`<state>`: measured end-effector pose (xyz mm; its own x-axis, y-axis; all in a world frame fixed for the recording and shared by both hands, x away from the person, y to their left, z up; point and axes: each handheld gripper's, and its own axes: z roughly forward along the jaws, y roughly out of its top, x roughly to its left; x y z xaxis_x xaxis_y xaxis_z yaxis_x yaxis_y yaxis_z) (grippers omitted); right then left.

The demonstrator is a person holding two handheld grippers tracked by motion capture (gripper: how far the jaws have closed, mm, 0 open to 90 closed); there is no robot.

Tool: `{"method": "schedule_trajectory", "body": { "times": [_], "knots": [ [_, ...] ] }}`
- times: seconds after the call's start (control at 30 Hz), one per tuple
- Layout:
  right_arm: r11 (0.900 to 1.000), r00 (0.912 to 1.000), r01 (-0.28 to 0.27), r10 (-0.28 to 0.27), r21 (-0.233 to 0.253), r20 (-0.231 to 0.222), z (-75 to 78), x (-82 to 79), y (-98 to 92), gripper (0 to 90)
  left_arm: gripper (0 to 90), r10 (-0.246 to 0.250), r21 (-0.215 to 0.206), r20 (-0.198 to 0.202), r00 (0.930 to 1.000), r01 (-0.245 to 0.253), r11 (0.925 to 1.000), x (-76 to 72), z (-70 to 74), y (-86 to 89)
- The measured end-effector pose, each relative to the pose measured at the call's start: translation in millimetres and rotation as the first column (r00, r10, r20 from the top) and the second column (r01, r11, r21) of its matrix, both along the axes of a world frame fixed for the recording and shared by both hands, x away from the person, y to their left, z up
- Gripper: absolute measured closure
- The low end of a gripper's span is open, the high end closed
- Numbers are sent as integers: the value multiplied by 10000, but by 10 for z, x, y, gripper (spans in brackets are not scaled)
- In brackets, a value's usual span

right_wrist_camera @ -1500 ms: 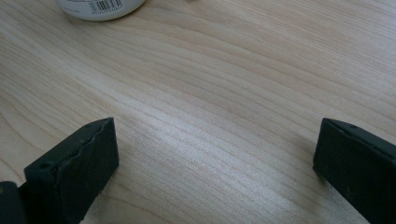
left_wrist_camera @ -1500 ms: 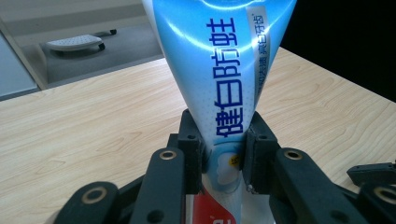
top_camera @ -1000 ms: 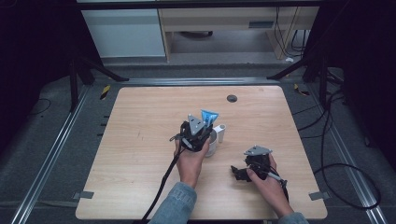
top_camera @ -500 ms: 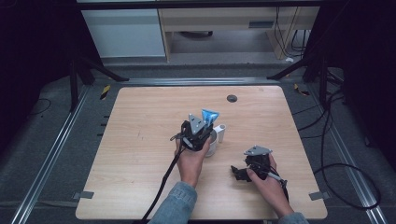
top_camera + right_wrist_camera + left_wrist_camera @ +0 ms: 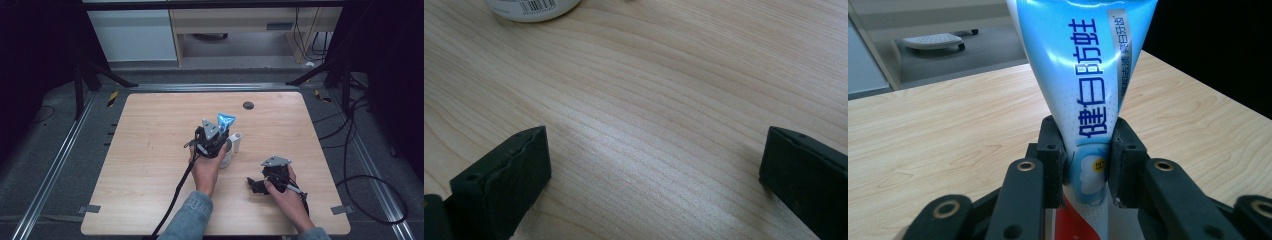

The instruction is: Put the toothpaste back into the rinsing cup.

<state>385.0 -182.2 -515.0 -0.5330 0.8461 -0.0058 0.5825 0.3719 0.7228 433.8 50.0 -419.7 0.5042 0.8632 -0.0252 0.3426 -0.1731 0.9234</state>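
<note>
Left gripper (image 5: 1083,165) is being clamped on toothpaste tube (image 5: 1083,65) | tube is being kept upright beside white cup (image 5: 227,156) | right gripper (image 5: 654,170) is being held wide at 5 o'clock

Near the middle of the high view, the left tongs (image 5: 218,131) sit on the counter (image 5: 140,150) with a toothpaste tube (image 5: 225,120) standing up between their jaws, its wide end toward the top of the frame. Just right of them and touching the tube's lower part stands a cup (image 5: 235,141), while a small round disc (image 5: 248,105) lies well behind, near the counter's far edge. The right tongs (image 5: 256,183) rest at the lower right of the frame, well apart from the tube.
</note>
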Motion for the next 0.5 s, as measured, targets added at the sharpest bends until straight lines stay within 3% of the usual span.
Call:
{"method": "schedule_trajectory", "body": {
  "times": [0.5],
  "knots": [
    [10000,10000,4,-4,2,3,0,0,0,3,701,6,-56,28,10000,-6,10000,9,-7,-19]
  ]
}}
